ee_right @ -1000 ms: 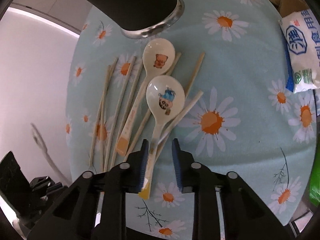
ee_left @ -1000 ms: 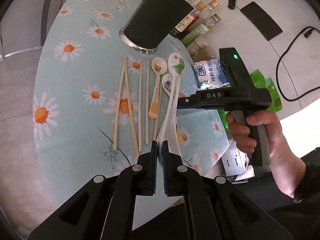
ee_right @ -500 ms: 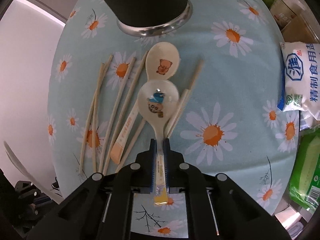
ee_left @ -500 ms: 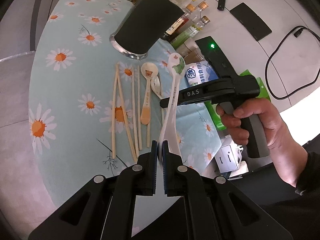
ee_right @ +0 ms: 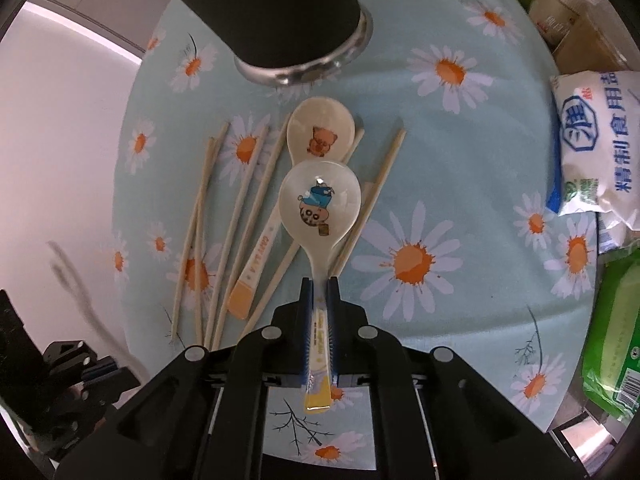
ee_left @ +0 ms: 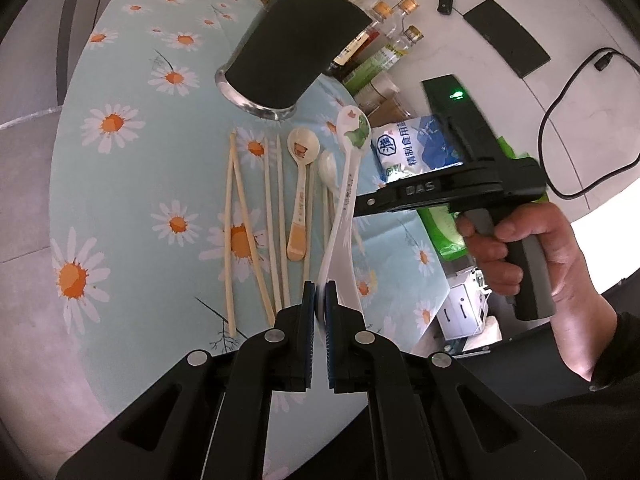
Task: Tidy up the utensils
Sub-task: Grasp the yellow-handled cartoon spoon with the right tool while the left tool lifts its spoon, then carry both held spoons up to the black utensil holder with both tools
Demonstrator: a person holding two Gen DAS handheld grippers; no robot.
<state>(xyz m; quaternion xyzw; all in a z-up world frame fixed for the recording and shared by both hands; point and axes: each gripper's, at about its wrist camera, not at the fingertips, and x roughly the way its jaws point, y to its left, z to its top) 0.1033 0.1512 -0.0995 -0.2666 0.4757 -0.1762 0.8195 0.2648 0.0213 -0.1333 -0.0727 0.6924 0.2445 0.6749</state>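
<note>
**Inspector:** Two spoons are off the table, one in each tool. The left tool (ee_left: 320, 300) is clamped on the handle of the white spoon with the green print (ee_left: 354, 136), its bowl pointing away toward the holder. The right tool (ee_right: 319, 300) is closed on the handle of the cartoon-print spoon (ee_right: 320, 204), which rides just above the pile.

**Clerk:** Why the handle grips?

**Inspector:** In my judgement, holding by the handle keeps each bowl clear and leaves the spoon free to be dropped into a container.

**Clerk:** What stays down?

**Inspector:** A bear-print spoon (ee_right: 320, 136) and the wooden chopsticks (ee_right: 236, 216), lying loosely fanned on the daisy-patterned table (ee_right: 440, 160), some chopsticks under the spoons.

**Clerk:** Containers?

**Inspector:** One dark cylindrical holder (ee_left: 288, 52) with a metal base rim stands just beyond the utensils. Its mouth is out of view; contents cannot be told. A salt bag (ee_right: 596, 148) lies beside the table edge, sealed as far as visible.
</note>
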